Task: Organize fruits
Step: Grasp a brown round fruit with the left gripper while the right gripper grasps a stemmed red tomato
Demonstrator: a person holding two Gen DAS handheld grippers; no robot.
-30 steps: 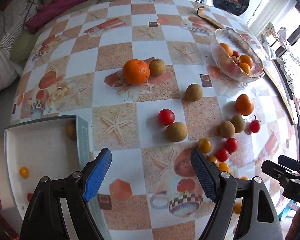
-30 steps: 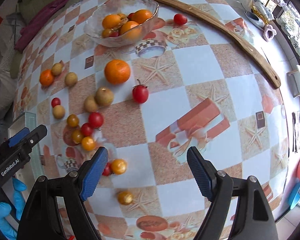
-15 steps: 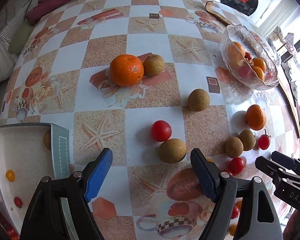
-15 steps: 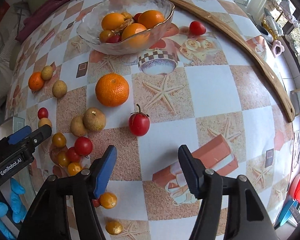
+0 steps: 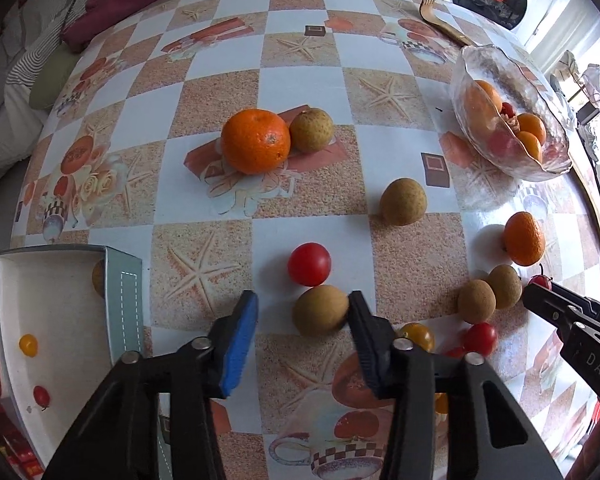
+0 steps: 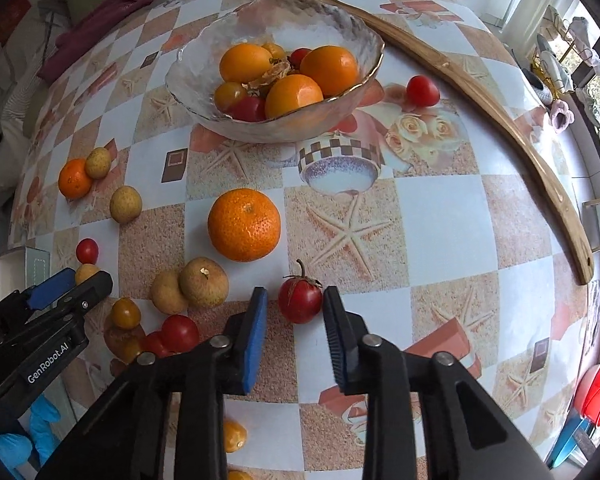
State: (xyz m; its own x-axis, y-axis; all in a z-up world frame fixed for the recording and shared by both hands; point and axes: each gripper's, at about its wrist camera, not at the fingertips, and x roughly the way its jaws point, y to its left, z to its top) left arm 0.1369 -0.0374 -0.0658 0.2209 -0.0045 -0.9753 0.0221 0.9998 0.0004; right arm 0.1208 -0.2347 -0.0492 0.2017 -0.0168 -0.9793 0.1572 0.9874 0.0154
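Fruits lie scattered near the glass bowl [image 6: 364, 60] on the surface. Right claw [image 6: 294, 312] clamped on a stemmed tomato [image 6: 300, 300], which may squash. Left claw [image 5: 302, 312] closing around a longan [image 5: 320, 310], one pad touching: it could roll toward the bowl.

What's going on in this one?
A person is sorting fruit on a checked tablecloth with two grippers. The left gripper is closing around a round brown fruit, not yet gripping it. The right gripper is shut on a stemmed red tomato. Both fruits rest on the cloth; a glass bowl and white box hold some.
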